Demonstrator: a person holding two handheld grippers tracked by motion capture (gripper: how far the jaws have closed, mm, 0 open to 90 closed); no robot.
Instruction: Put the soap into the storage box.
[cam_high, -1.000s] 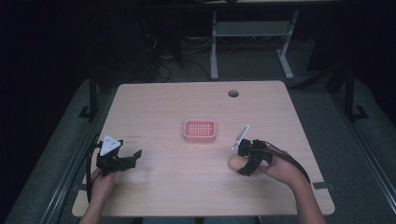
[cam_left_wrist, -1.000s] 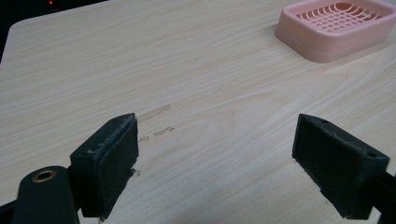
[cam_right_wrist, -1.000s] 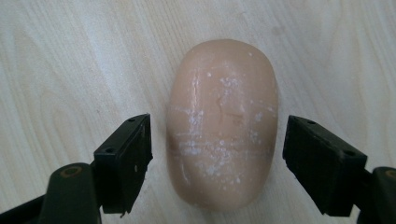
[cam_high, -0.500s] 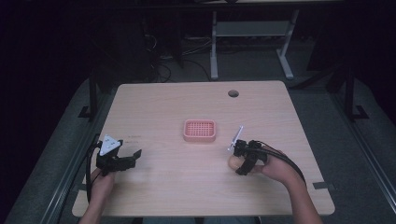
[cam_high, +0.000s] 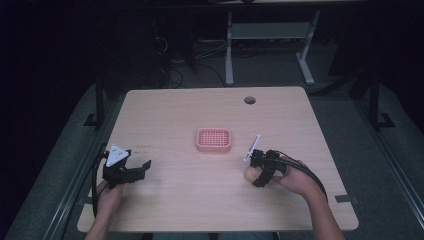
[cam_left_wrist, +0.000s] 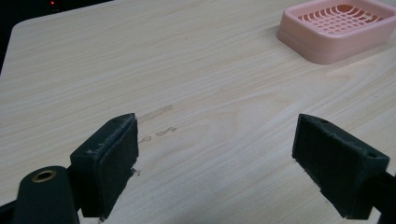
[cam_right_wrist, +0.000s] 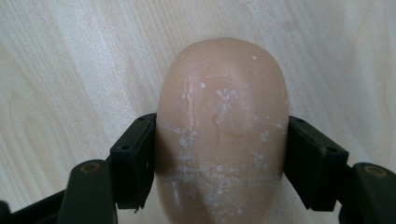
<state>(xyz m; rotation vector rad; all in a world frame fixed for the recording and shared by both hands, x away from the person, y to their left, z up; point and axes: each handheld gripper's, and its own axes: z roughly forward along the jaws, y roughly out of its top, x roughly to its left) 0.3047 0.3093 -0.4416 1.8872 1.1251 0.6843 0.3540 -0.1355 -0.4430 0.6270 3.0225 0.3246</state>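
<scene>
Soap bar (cam_right_wrist: 222, 135), pale and powder-flecked, sits squeezed between the right hand-held gripper (cam_high: 256, 172) jaws low right of centre, apparently bound for the pink slotted dish (cam_high: 214, 139) mid-table, while the left hand-held gripper (cam_left_wrist: 229, 168) hovers wide open, empty, lower left.

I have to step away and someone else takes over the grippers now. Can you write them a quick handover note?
Right gripper: shut on the bar of soap, low over the table, right of centre.
Left gripper: open, holding nothing, over bare wood near the left front edge.
Pink soap dish: mid-table, holds nothing.
Done: soap gripped.
Left, probably: carry the soap to the dish, set it in, release.
</scene>
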